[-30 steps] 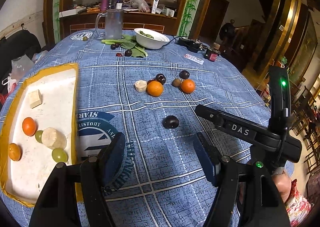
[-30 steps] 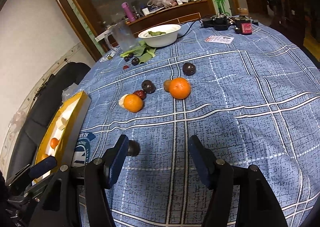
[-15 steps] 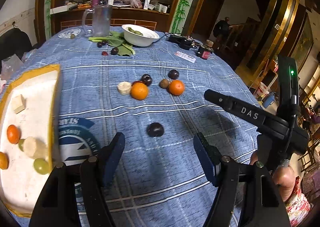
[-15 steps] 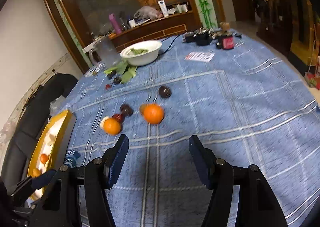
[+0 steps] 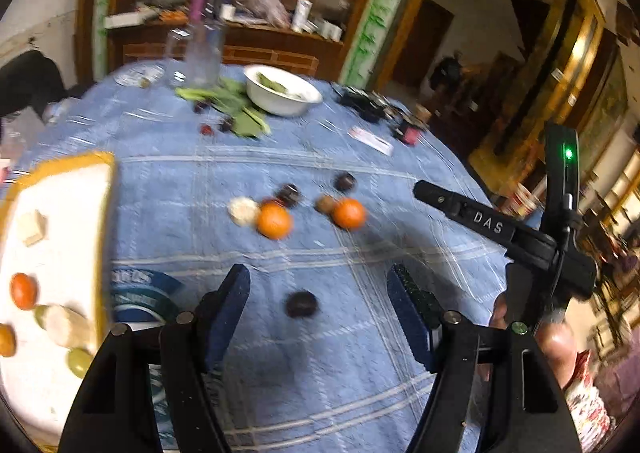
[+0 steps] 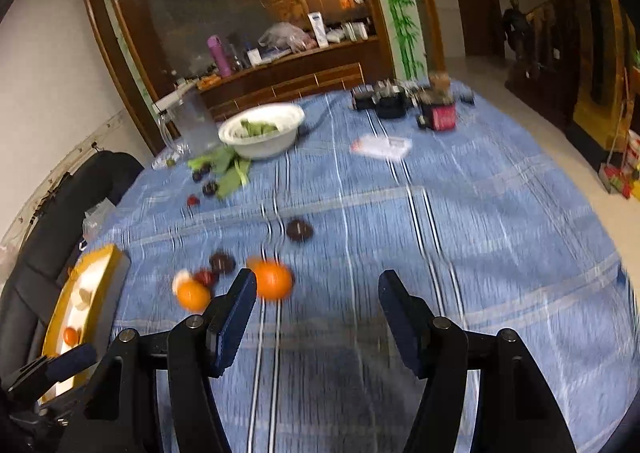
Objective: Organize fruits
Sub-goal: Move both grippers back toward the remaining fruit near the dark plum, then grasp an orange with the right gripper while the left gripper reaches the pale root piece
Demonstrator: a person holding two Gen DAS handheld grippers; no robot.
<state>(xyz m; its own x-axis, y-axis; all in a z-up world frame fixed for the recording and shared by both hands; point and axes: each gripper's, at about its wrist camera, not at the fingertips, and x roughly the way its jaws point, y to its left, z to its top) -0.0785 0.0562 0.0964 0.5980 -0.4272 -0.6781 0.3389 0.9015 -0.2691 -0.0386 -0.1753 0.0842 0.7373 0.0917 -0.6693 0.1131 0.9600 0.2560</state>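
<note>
I had the left gripper (image 5: pixel 318 307) spread wide and empty over a dark plum (image 5: pixel 301 304) on the desk (image 5: pixel 280 157). My right gripper (image 6: pixel 316 313) also stood wide, holding nothing, an orange (image 6: pixel 273 280) just beyond its left finger.

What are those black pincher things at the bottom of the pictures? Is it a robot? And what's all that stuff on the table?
No robot here. A person holds a grabbing tool in each hand, and each tool carries a small camera looking out along its two fingers.

One picture comes from the left claw, the other from the right claw. Both are open and hold nothing.

On the blue tablecloth lie loose fruits: two oranges, some dark round fruits like the one nearest the left claw, and a pale slice. At the left, a white tray with a yellow rim already holds a few fruits. Farther back stands a white bowl with greens inside.
</note>
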